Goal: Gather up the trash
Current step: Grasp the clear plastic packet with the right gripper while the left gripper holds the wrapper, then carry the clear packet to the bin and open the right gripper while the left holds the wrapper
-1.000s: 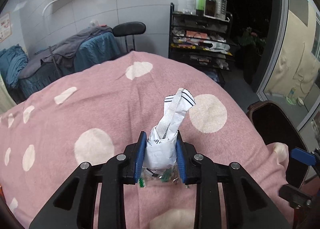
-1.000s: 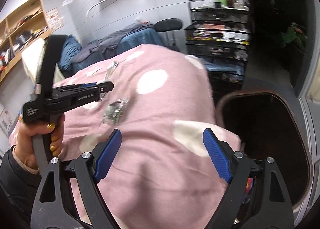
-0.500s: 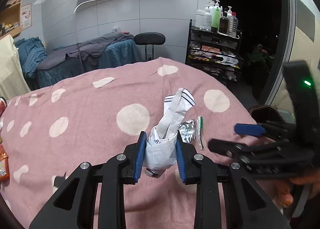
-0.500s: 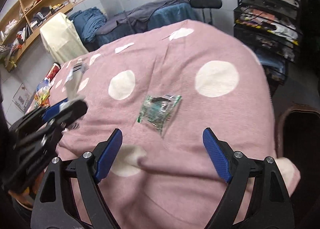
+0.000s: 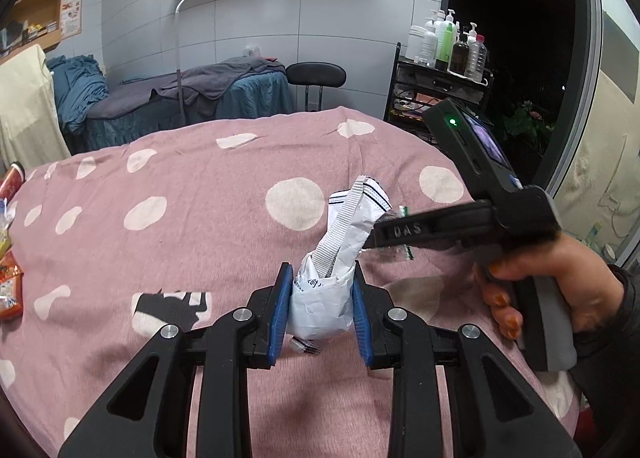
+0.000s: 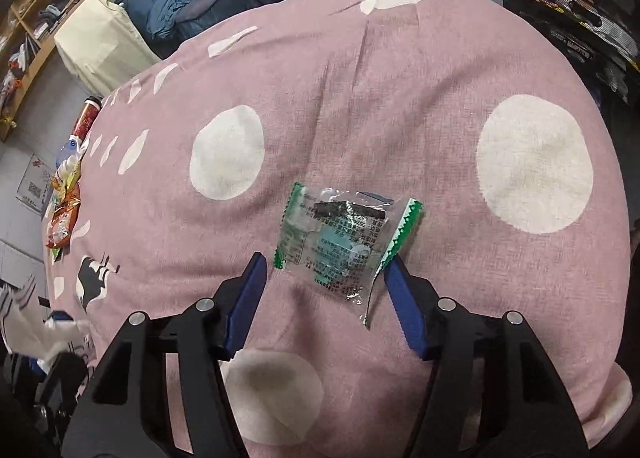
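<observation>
A pink cloth with white dots (image 5: 192,234) covers the table. My left gripper (image 5: 320,300) is shut on a crumpled white paper wrapper (image 5: 324,298) and holds it above the cloth. A clear plastic wrapper with green edges (image 6: 340,234) lies flat on the cloth. My right gripper (image 6: 325,262) points down at it with its jaws closing, one on each side of the wrapper's near end. The left pad stands clear of the wrapper and the right pad is at its green edge. In the left wrist view a hand (image 5: 560,278) holds the right gripper (image 5: 380,234) low over that wrapper.
Snack packets (image 6: 62,217) and a red can (image 6: 86,117) lie at the table's far left edge. Behind the table are a blue-covered bed (image 5: 180,101), a black stool (image 5: 316,73) and a black rack with bottles (image 5: 444,69).
My right gripper has swung over the clear wrapper, come down close to it, and its jaws have narrowed. My left gripper has drifted sideways, still holding the white wrapper.
</observation>
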### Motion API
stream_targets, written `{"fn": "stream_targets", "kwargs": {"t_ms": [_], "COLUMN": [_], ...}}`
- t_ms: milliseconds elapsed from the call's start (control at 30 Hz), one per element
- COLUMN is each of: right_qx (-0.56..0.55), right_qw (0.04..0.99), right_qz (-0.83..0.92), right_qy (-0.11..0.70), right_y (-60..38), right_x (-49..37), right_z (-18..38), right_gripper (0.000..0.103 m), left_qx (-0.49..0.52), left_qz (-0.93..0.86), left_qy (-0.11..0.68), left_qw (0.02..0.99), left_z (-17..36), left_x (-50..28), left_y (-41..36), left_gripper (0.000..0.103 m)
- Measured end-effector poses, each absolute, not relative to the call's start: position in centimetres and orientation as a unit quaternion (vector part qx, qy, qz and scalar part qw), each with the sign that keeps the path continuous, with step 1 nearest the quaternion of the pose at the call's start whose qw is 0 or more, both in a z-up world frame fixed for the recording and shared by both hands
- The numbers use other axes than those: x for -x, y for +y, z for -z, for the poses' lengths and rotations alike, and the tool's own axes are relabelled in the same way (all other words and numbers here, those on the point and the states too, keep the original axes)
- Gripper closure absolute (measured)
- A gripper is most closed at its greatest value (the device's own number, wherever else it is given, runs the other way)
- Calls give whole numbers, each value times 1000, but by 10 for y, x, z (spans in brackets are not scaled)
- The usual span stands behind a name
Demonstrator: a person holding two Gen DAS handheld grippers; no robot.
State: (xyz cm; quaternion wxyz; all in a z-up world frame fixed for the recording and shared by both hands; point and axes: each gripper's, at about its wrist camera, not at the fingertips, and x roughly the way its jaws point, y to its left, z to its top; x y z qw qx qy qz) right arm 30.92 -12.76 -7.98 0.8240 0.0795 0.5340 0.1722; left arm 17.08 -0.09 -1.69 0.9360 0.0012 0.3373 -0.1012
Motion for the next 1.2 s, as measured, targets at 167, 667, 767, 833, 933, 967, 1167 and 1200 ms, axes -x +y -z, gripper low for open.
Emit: {"fn": "stream_targets", "kwargs": {"t_ms": [167,667,767,833,933,967,1167,1200], "right_qx": [-107,-120,-112,-107,-101,-101,-116,-118], "right_qw": [814,842,856,867,883,885,905,906], "right_qz": [-167,-170,-161,-158,-153,-152,-147,-146], "right_qy": [546,498,478,460,432,428,383,379], "right_y": [-129,-137,-141,-144,-151,-153,-175,-178], "right_x": [-322,-315,-306,-297,-279,-276,-235,-231], "right_z": [93,76,64,54,38,36,16,14], "right_gripper": [67,93,94,94,94,94,94,94], "left_qx": [9,21,20,19,20,20,13,12], "left_qz": [106,100,101,100,103,105,125,128], "left_qy": [335,333,331,330,329,328,330,329], "left_qw": [936,937,938,939,939,938,936,936], "left_z": [17,17,16,16,16,16,17,17], "left_x": [-162,-148,-145,-144,-142,-141,-136,-136], "left_y": [1,7,7,6,3,2,-14,-17], "left_gripper": [74,74,74,75,74,74,74,74]}}
